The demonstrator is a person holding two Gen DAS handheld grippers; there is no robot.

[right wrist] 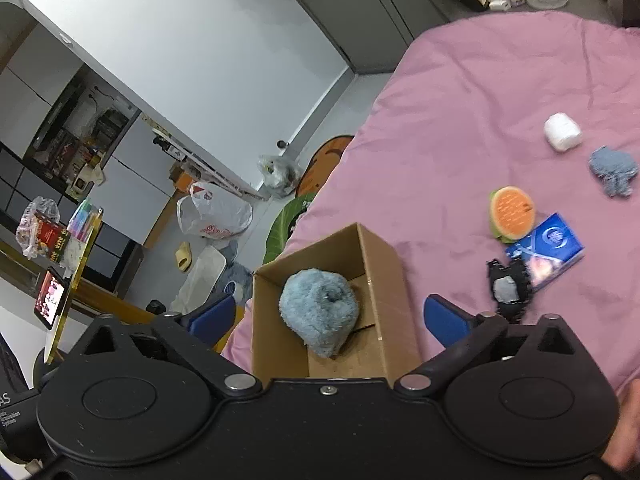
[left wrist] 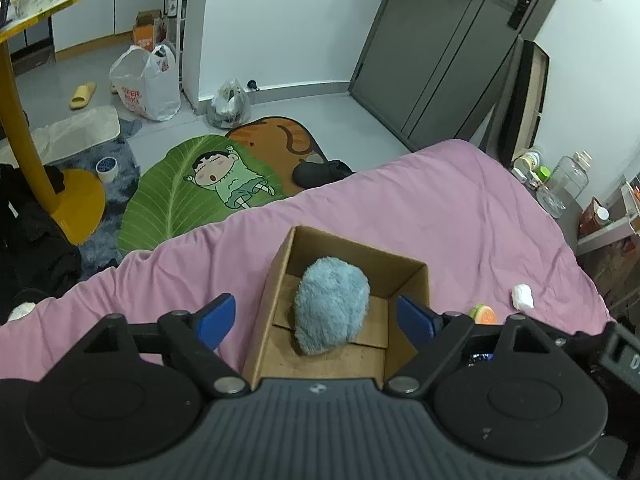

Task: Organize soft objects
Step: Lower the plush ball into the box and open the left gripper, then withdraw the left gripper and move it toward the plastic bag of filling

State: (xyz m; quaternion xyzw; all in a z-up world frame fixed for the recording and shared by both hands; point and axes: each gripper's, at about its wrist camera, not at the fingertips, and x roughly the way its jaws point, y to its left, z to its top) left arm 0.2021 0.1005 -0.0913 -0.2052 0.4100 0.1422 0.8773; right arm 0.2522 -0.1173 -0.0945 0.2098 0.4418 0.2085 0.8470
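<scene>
An open cardboard box (left wrist: 412,280) (right wrist: 384,256) stands on the pink bed. A fluffy light-blue plush (left wrist: 331,306) (right wrist: 318,310) lies inside it. My left gripper (left wrist: 316,316) is open above the box, fingers to either side of the plush. My right gripper (right wrist: 328,316) is open too, above the same box. On the bed to the right lie an orange-and-green melon-slice toy (right wrist: 513,213) (left wrist: 484,314), a small blue knitted piece (right wrist: 613,170), and a white soft lump (right wrist: 562,131) (left wrist: 523,297).
A blue packet (right wrist: 546,250) and a black watch-like item (right wrist: 509,290) lie on the bed (right wrist: 480,100) near the box. The floor beyond holds a leaf rug (left wrist: 188,192), plastic bags (left wrist: 146,84), a slipper, and a yellow table (left wrist: 24,128). A nightstand with jars (left wrist: 568,178) stands right.
</scene>
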